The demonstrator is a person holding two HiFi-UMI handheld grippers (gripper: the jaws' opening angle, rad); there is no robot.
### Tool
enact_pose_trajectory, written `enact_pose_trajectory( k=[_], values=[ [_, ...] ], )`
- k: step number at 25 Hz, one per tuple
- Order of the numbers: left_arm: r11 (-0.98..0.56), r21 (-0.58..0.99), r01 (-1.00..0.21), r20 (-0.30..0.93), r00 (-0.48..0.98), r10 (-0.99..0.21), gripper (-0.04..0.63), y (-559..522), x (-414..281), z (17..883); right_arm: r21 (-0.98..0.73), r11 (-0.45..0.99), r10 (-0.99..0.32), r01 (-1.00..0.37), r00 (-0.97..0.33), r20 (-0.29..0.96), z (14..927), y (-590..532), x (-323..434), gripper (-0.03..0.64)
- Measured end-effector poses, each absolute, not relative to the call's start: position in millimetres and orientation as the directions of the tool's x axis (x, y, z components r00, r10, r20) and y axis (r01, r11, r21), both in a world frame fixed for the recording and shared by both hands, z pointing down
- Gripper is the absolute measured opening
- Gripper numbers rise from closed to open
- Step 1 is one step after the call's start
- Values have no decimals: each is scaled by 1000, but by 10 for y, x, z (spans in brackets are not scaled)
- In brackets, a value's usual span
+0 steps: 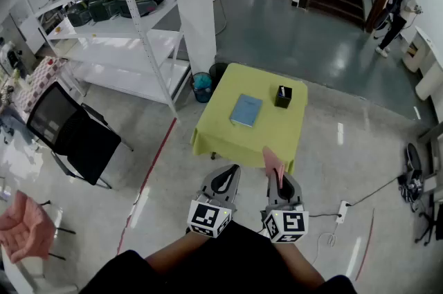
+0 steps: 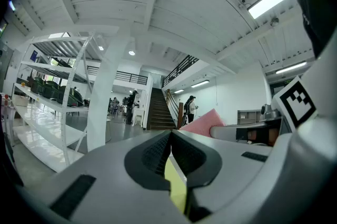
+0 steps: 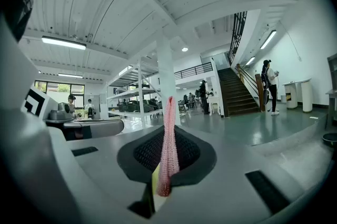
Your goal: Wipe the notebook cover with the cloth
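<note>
The left tongs [image 1: 229, 173] and right tongs [image 1: 278, 182] are grey with black ribbed pads. Behind each sits a white cube [image 1: 209, 217] with black square markers. The person wears black clothing [image 1: 239, 254].

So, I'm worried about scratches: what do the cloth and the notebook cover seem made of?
The cloth, pinched in the right gripper, looks like soft pink microfibre or terry: its edge shows a fine nubbly pile. The notebook has a plain light-blue cover, matte with no glare, perhaps card or leatherette; it is too far off to tell.
</note>
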State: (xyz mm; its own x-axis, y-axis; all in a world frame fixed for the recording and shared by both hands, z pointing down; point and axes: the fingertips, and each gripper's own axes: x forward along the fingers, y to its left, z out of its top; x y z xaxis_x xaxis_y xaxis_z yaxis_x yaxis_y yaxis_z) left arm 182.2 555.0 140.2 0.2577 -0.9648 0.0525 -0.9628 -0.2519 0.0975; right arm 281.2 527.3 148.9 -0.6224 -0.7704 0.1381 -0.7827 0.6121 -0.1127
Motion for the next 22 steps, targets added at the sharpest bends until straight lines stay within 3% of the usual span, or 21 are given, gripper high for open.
enact_pose_trajectory(
  k=[10,16,22],
  values=[
    [-248,125,-961,51,256,-965,15,5396,1622,1479,-160,615,-761,-772,-634,137,1569,5199,2616,38],
    [-197,132,-971,130,214,-968,15,5187,1175,1733,-190,603,-752,-775,-632,189,1801,4980,2413,38],
    [-212,146,-966,81,225,-971,15,4772,749,1655,-169,587,-757,-792,-611,233,1878,4533,2134,38]
  ],
)
